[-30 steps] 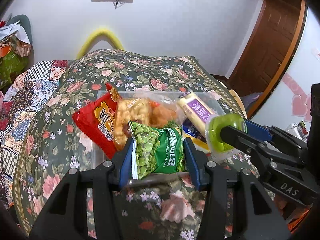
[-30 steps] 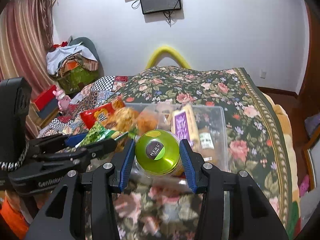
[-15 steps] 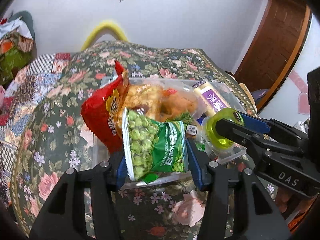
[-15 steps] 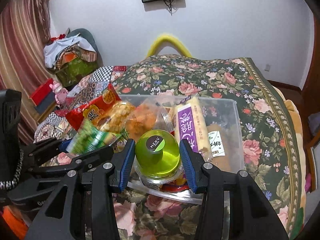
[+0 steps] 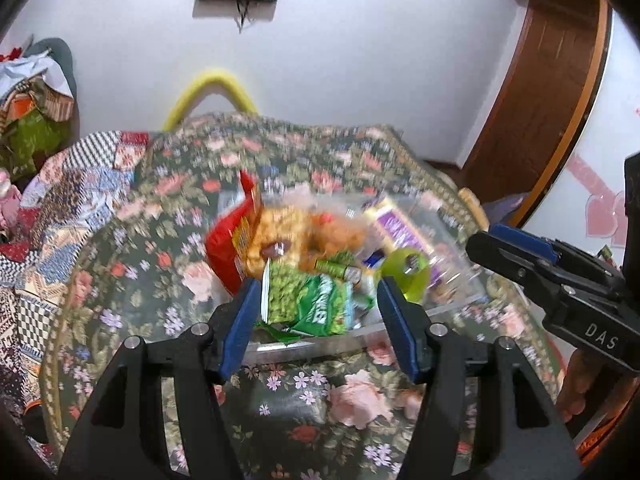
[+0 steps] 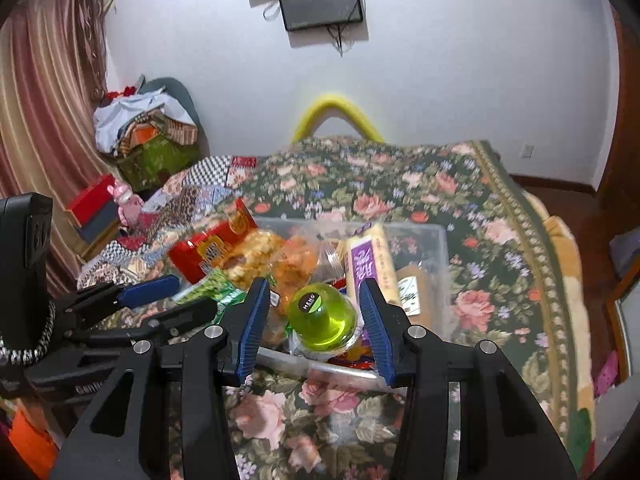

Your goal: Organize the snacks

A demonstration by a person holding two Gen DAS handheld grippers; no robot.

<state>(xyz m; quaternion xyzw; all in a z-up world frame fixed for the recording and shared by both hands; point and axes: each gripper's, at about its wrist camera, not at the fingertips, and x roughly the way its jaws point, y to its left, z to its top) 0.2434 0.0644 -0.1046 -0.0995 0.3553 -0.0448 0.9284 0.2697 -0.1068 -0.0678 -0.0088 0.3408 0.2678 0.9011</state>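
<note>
Left wrist view shows the left tool [image 5: 316,300] with its two blue pads spread apart, and the green pea bag [image 5: 308,304] lies between them at the near end of the clear plastic bin [image 5: 456,304]. The pads seem to stand free of the bag on both sides, but the picture is blurred there, so contact at the left pad I cannot tell for sure. Behind the bag, inside the bin, are a red snack bag [image 5: 228,248], a clear bag of yellow puffs [image 5: 276,236] and a long pack with a purple label [image 5: 394,226]. The green jelly cup [image 5: 406,272] sits at the near right part of the bin, beside the right pad of the left tool. The bin stands on a bed covered by a floral blanket [image 5: 160,240].

In the right wrist view the right tool [image 6: 314,320] is also spread, with a gap between each pad and the jelly cup [image 6: 322,316]. The cup rests in the near part of the bin [image 6: 438,240], on top of other packs, with its dark round label turned up and toward the camera. To its right lie the purple-label pack [image 6: 368,264] and a brown pack [image 6: 414,284]. The left tool [image 6: 176,296] shows at the left, around the pea bag [image 6: 212,288].
</note>
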